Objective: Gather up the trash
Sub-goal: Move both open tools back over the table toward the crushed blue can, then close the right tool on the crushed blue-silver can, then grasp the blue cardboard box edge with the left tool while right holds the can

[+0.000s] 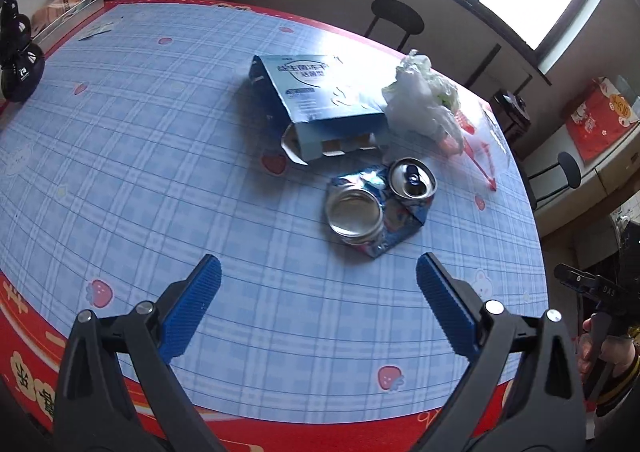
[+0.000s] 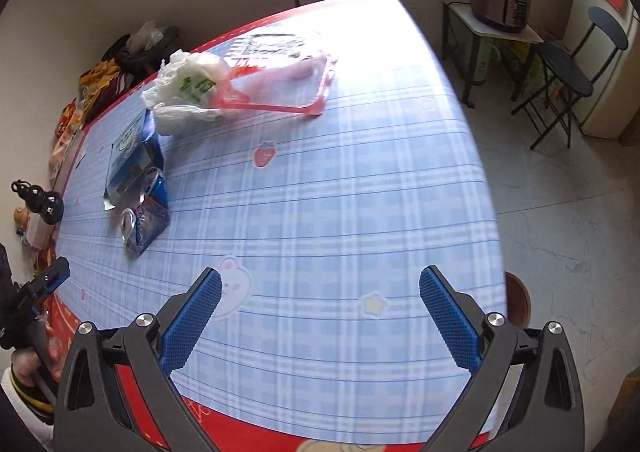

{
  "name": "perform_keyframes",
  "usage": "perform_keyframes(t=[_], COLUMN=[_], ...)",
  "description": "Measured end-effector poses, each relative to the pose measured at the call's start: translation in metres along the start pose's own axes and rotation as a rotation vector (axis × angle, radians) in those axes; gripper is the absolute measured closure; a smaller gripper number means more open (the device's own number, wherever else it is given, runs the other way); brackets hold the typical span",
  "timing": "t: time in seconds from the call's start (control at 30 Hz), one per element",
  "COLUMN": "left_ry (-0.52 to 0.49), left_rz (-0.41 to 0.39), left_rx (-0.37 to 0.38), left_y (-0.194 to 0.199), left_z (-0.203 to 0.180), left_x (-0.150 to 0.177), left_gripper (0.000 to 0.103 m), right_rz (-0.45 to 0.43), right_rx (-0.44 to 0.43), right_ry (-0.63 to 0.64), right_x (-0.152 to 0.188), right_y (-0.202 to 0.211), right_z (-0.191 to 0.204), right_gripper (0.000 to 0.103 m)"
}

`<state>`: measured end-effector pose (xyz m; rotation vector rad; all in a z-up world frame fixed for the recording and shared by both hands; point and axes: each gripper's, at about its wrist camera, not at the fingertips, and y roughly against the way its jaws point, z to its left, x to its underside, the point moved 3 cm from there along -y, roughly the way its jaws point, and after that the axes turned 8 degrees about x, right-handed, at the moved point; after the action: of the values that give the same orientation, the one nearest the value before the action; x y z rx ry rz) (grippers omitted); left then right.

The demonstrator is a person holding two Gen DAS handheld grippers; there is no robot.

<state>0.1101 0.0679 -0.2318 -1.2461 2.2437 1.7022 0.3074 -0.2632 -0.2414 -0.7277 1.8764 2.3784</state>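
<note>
can [image 1: 376,207] ahead of spread left gripper [image 1: 318,280] fingers

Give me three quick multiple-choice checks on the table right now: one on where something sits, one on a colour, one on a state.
1. Where is the crushed can relative to the blue carton, in the left wrist view?
A. Inside it
B. Nearer the camera than it
C. Behind it

2. What colour are the claw pads?
A. Blue
B. Green
C. White

3. What state is the left claw in?
A. Shut on the can
B. Shut on nothing
C. Open, holding nothing

Answers: B, the can lies on the tablecloth between carton and claw; A, both ribbed pads show blue; C, its fingers stand wide apart over bare cloth.
</note>
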Motion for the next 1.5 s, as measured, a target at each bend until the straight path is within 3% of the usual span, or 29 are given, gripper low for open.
perform_keyframes(t=[0.1, 0.33, 0.6, 0.8, 0.87, 0.93, 1.17, 1.33, 1.5], left_ry=[0.013, 0.017, 0.003, -0.043, -0.043, -0.030, 0.037, 0.235, 0.265], left_rz=[-0.007, -0.014, 0.036, 0.091, 0.108, 0.120, 0.140, 0.130, 0.121], left_rx=[-0.009, -0.036, 0.011, 0.039, 0.053, 0.072, 0.139, 0.241, 0.212], left_y=[0.004, 0.003, -0.018, -0.045, -0.055, -0.063, -0.090, -0.111, -0.132], left_z=[0.026, 0.071, 0.087, 0.079, 0.079, 0.078, 0.073, 0.075, 0.063], left_x=[-0.011, -0.040, -0.071, -0.083, -0.085, -0.088, -0.103, -0.119, -0.128], left_gripper=[0.006, 0.006, 0.007, 0.007, 0.007, 0.007, 0.007, 0.014, 0.017], right_rz=[0.003, 0.001, 0.011, 0.051, 0.035, 0.024, -0.011, -0.025, -0.026], right_rx=[-0.042, -0.069, -0.062, -0.040, -0.029, -0.018, -0.008, 0.003, 0.027], right_ry=[0.052, 0.254, 0.357, 0.339, 0.345, 0.349, 0.309, 0.198, 0.152], right_x=[-0.010, -0.036, -0.059, -0.055, -0.054, -0.053, -0.050, -0.046, -0.038], right_y=[-0.017, -0.061, -0.099, -0.118, -0.118, -0.116, -0.103, -0.092, -0.087], right_z=[0.043, 0.143, 0.214, 0.222, 0.224, 0.225, 0.205, 0.168, 0.141], right_gripper=[0.007, 0.026, 0.029, 0.031, 0.036, 0.053, 0.053, 0.053, 0.053])
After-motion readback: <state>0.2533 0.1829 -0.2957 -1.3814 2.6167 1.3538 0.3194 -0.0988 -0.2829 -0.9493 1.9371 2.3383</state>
